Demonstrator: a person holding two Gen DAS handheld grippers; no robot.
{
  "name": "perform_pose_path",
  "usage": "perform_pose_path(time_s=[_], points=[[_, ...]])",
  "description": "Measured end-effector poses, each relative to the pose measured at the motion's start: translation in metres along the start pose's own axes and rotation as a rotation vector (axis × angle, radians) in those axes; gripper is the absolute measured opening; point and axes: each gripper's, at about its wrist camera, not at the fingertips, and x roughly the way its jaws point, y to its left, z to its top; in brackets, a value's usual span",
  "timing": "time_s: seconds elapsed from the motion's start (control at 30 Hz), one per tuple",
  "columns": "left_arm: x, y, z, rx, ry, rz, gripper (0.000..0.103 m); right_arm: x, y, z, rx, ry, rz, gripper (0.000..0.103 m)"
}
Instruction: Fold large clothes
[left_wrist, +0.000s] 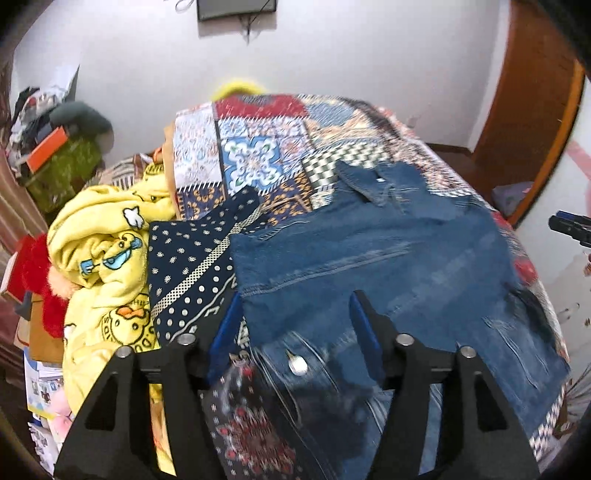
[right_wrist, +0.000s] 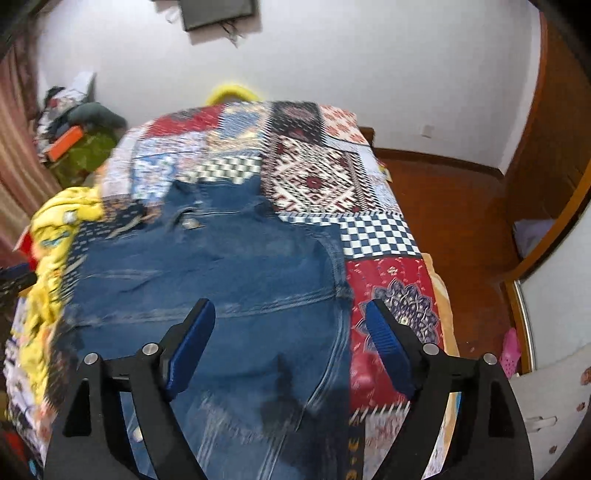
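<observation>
White walls close in a bed under a patchwork quilt of printed squares (right_wrist: 314, 177), where a blue denim jacket (left_wrist: 369, 251) lies spread flat. Only the left wrist view shows the crumpled yellow cartoon-print blanket (left_wrist: 107, 258) clearly, plus a navy dotted cloth (left_wrist: 192, 258) just beside the denim. Both left tongs (left_wrist: 295, 317) and right tongs (right_wrist: 291, 325) hang wide open above the jacket, gripping nothing. Motion blur smears the denim's seams; its near hem is cut off.
</observation>
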Motion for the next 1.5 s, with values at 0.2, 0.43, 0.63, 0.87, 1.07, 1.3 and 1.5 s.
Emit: perform_pose_path(time_s=[0.2, 0.43, 0.63, 0.87, 1.07, 1.3, 1.5], points=[[-0.035, -0.012, -0.04, 0.007, -0.014, -0.037, 0.068, -0.025, 0.01, -0.033, -0.004, -0.01, 0.03, 0.083], [-0.029, -0.008, -0.102, -0.069, 0.092, -0.086, 0.068, -0.038, 0.001, -0.091, 0.027, 0.035, 0.038, 0.083], [0.0, 0.001, -0.163, -0.203, 0.241, -0.151, 0.068, -0.024, -0.019, -0.141, 0.114, 0.141, 0.036, 0.083], [0.026, -0.002, -0.204, -0.38, 0.343, -0.36, 0.068, 0.005, -0.044, -0.18, 0.238, 0.257, 0.081, 0.083], [0.032, -0.004, -0.213, -0.471, 0.343, -0.421, 0.068, 0.014, -0.035, -0.178, 0.22, 0.239, 0.143, 0.076], [0.022, -0.008, -0.205, -0.405, 0.339, -0.41, 0.03, 0.025, -0.029, -0.173, 0.218, 0.227, 0.168, 0.03], [-0.007, -0.014, -0.171, -0.326, 0.234, -0.376, 0.014, 0.016, -0.023, -0.161, 0.183, 0.186, 0.195, 0.013]])
